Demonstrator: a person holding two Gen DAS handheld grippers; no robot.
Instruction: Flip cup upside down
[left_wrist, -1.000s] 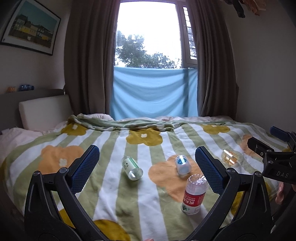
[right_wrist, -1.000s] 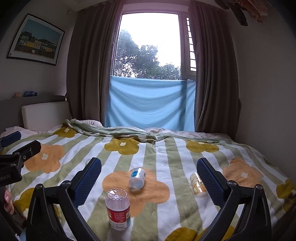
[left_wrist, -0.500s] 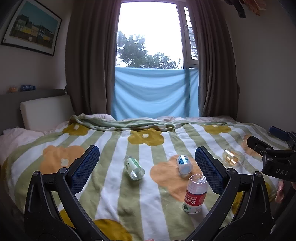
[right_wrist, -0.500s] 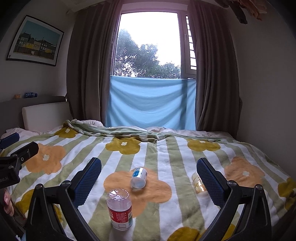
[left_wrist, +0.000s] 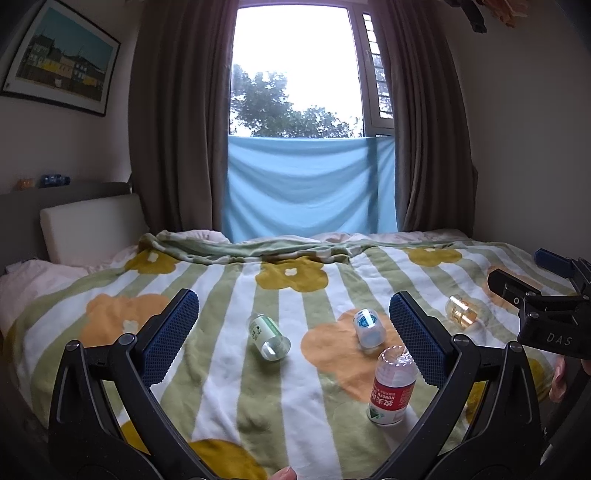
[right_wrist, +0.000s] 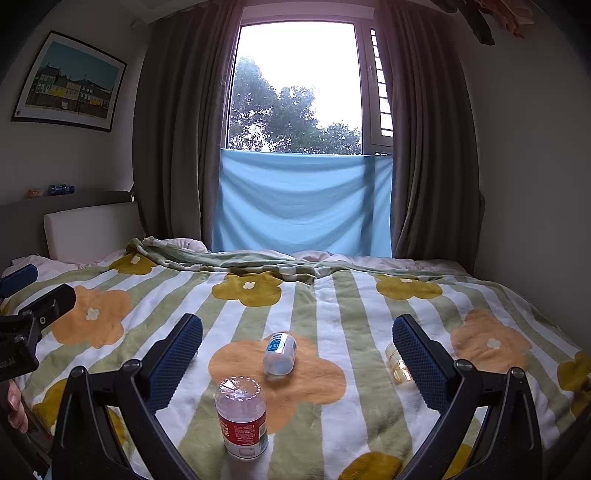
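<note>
Several clear cup-like bottle halves lie on the flowered blanket (left_wrist: 221, 369). A red-labelled cup (left_wrist: 391, 391) (right_wrist: 242, 421) stands upright with its domed end up. On their sides lie a green-labelled cup (left_wrist: 267, 336), a blue-labelled cup (left_wrist: 367, 326) (right_wrist: 280, 352) and an amber-tinted cup (left_wrist: 461, 312) (right_wrist: 397, 363). My left gripper (left_wrist: 291, 302) hangs open above the blanket, the green-labelled cup between its fingers farther off. My right gripper (right_wrist: 297, 328) is open too, with the blue-labelled cup centred ahead. Neither gripper touches anything.
The bed fills the room up to the curtained window with its blue cloth (right_wrist: 303, 203). A white headboard cushion (left_wrist: 92, 229) stands at the left and a bare wall (right_wrist: 535, 184) at the right. A person's fingertips (right_wrist: 14, 406) show at the frame edges.
Both views have shifted only slightly. The cups on the blanket lie where they were, and both grippers have stayed open.
</note>
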